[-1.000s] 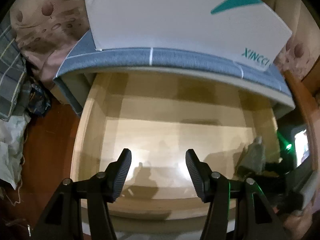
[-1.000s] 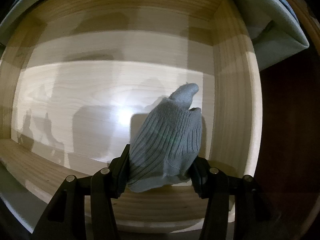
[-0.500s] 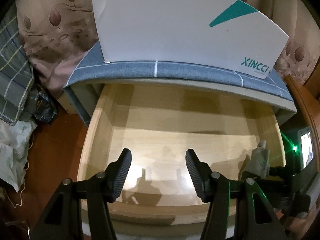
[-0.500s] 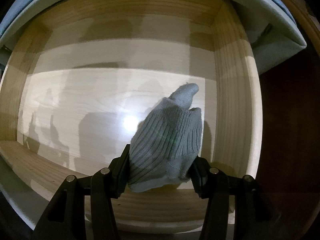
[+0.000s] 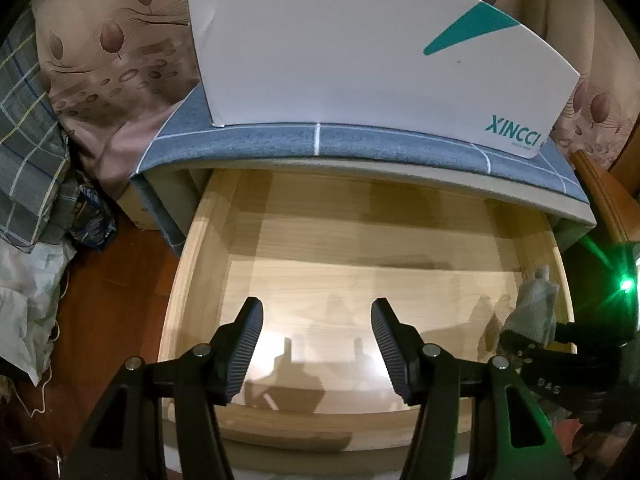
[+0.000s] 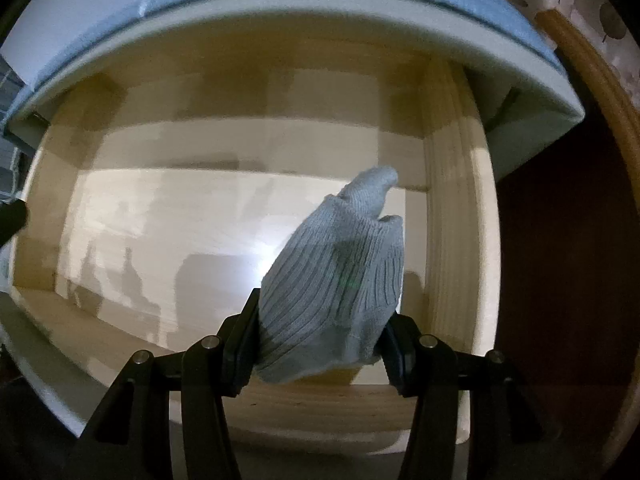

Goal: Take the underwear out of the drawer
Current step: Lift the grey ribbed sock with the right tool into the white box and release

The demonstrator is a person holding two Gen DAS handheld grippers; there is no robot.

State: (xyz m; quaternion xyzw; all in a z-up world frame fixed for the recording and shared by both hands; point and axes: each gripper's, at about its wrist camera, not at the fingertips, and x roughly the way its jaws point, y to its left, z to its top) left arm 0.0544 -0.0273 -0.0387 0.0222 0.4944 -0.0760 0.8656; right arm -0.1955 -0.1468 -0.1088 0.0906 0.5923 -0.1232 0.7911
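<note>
A pale wooden drawer (image 5: 192, 280) stands pulled open; its floor is bare. My right gripper (image 6: 320, 344) is shut on a grey ribbed knit garment (image 6: 336, 280), the underwear, held above the drawer's right front corner (image 6: 452, 280). The same garment (image 5: 534, 308) and right gripper (image 5: 532, 344) show at the right edge of the left wrist view. My left gripper (image 5: 316, 344) is open and empty above the drawer's front edge.
A white box marked XINCCI (image 5: 360, 60) sits on the blue-grey top (image 5: 320, 144) over the drawer. Plaid cloth and bags (image 5: 28, 200) lie on the red-brown floor at the left. A leaf-patterned curtain (image 5: 108, 64) hangs behind. A wooden rail (image 6: 600, 120) runs at the right.
Both grippers have drawn back and up from the drawer. The right gripper has lifted the grey garment higher; more of the box and blue-grey top shows.
</note>
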